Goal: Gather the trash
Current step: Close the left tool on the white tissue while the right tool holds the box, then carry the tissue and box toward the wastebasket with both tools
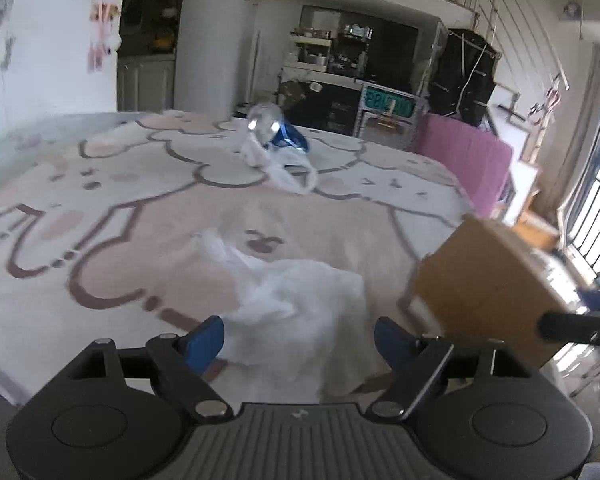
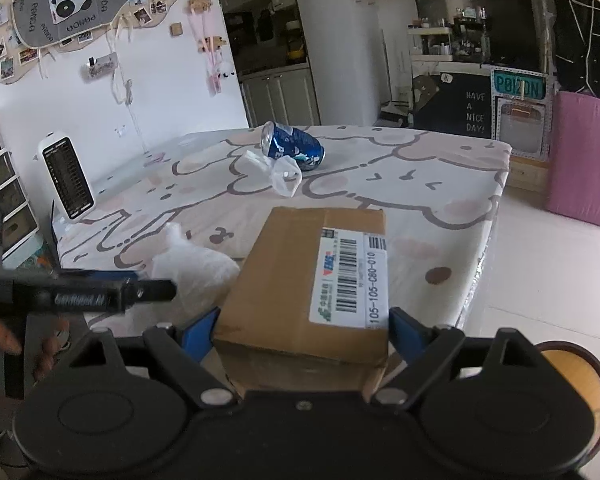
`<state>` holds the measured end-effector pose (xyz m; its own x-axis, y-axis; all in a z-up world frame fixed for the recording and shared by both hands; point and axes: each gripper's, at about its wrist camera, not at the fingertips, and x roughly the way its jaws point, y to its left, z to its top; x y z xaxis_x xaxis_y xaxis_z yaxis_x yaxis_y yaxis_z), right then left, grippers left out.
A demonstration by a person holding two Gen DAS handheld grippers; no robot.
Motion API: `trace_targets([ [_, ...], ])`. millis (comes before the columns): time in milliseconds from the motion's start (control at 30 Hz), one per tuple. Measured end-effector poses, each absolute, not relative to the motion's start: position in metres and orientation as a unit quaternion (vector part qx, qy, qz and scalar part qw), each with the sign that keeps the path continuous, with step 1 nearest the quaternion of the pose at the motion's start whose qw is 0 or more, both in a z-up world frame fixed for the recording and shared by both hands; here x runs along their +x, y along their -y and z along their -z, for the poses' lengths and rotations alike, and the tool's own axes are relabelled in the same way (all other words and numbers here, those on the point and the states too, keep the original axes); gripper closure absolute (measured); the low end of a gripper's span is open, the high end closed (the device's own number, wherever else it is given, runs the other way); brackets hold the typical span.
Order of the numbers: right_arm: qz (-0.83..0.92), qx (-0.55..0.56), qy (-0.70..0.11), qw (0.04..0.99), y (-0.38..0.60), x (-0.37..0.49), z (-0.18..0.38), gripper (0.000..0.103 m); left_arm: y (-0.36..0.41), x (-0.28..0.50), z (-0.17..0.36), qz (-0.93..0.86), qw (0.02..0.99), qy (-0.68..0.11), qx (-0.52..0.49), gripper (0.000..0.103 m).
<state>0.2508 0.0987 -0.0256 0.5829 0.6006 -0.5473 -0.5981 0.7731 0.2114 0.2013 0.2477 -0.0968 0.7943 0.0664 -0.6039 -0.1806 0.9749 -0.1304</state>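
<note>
My left gripper (image 1: 298, 340) is open above a patterned tablecloth (image 1: 100, 208), and a crumpled white plastic bag (image 1: 300, 292) lies loose between and ahead of its blue fingers (image 1: 202, 344). The same bag (image 2: 192, 268) shows in the right wrist view, left of the box. My right gripper (image 2: 302, 334) is shut on a brown cardboard box (image 2: 300, 272) with a barcode label, one blue pad on each side. The box (image 1: 488, 280) appears blurred at the right of the left wrist view. Farther back lie a dented blue soda can (image 2: 292, 148) and a small white bag (image 2: 284, 172).
The table's right edge (image 2: 488, 264) drops to a pale tiled floor. A white heater (image 2: 66, 178) stands at the table's left. A pink mattress (image 2: 588, 160) leans at the right. A round wooden stool (image 2: 576, 376) sits low right. A hand (image 2: 4, 344) holds the left tool.
</note>
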Motion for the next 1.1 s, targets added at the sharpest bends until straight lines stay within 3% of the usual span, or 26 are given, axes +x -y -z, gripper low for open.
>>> trace_targets([
  [133, -0.325, -0.012, -0.303, 0.896, -0.104, 0.249, 0.025, 0.014, -0.26, 0.205, 0.095, -0.061, 0.951, -0.289, -0.095, 0.02],
  [233, -0.307, -0.018, -0.299, 0.903, -0.108, 0.246, 0.026, 0.012, -0.257, 0.216, 0.1, -0.038, 0.952, -0.298, -0.062, 0.014],
  [667, -0.243, -0.016, -0.308, 0.92, -0.122, 0.25, 0.03, 0.008, -0.246, 0.255, 0.129, -0.035, 0.943, -0.327, -0.044, 0.015],
  [733, -0.233, -0.012, -0.314, 0.92, -0.122, 0.253, 0.033, 0.008, -0.247, 0.253, 0.127, -0.036, 0.945, -0.321, -0.058, 0.027],
  [800, -0.231, 0.001, -0.32, 0.919, -0.12, 0.256, 0.035, 0.007, -0.245, 0.252, 0.124, -0.033, 0.944, -0.32, -0.068, 0.046],
  [833, -0.231, 0.01, -0.325, 0.917, -0.118, 0.257, 0.035, 0.007, -0.244, 0.252, 0.124, -0.033, 0.944, -0.321, -0.069, 0.05],
  [967, -0.232, 0.05, -0.344, 0.908, -0.111, 0.263, 0.04, 0.006, -0.24, 0.248, 0.121, -0.034, 0.942, -0.323, -0.082, 0.082],
  [1100, -0.245, 0.074, -0.353, 0.9, -0.107, 0.267, 0.042, 0.012, -0.236, 0.24, 0.118, -0.041, 0.941, -0.32, -0.101, 0.087],
])
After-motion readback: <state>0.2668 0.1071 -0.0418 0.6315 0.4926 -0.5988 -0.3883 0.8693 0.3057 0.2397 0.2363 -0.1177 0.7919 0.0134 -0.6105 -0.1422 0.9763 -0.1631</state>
